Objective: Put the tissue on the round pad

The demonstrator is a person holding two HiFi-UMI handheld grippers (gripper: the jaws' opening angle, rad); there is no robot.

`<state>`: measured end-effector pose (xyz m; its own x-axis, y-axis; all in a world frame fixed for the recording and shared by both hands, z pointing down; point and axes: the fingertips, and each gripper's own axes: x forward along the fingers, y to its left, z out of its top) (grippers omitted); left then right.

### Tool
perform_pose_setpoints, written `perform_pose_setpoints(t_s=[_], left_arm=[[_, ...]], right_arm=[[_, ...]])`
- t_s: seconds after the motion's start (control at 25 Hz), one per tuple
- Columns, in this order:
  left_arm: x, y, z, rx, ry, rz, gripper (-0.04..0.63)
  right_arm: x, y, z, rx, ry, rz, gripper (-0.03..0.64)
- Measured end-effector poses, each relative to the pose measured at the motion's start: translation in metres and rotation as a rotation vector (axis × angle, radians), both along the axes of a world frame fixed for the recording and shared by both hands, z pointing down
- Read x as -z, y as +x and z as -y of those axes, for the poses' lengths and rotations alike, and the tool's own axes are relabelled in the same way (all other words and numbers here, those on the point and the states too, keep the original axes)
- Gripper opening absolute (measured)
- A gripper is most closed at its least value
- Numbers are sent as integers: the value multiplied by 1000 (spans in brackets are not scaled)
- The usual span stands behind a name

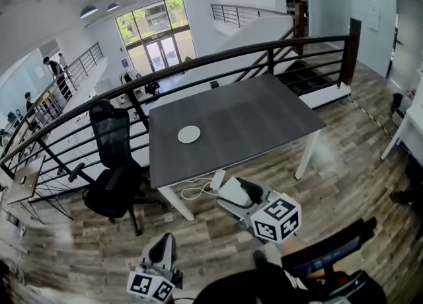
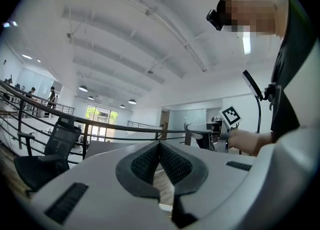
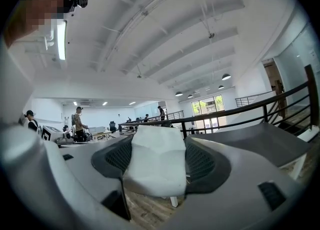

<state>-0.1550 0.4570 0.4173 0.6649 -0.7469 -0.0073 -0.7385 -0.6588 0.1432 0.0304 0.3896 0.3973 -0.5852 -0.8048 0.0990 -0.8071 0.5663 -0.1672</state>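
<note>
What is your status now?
Right gripper shut on tissue, short of table. Left gripper shut, empty. Pad bare, nothing in the way.

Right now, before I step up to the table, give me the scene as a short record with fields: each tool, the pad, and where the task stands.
right tool: shut on the white tissue, short of the table's near edge
left tool: jaws together, nothing between them
round pad: white, bare, on the dark table, toward its left side
task status: tissue not yet on the pad
nearby: black office chair at the table's left
</note>
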Motion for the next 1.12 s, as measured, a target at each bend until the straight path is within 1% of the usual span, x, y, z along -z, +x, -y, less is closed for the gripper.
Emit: perform_pose_setpoints(t_s=[0.12,0.28,0.48,0.76,0.92,1.12], left_arm=[[2,19,23,10,7,25,3],[9,44,57,44,10,46,3],[9,71,75,48,22,49,3],[10,105,105,64,18,72,3],[8,129,124,77,21,64,3],[5,157,144,89,1,42,3]], right_arm=[[1,15,26,26,2,3,331],[0,38,65,50,6,19,331],[-1,59,85,67,-2,36,331],[-3,90,116,88,2,29,331],[-7,111,136,106,0,32,331],[-7,136,158,127,6,43,331]])
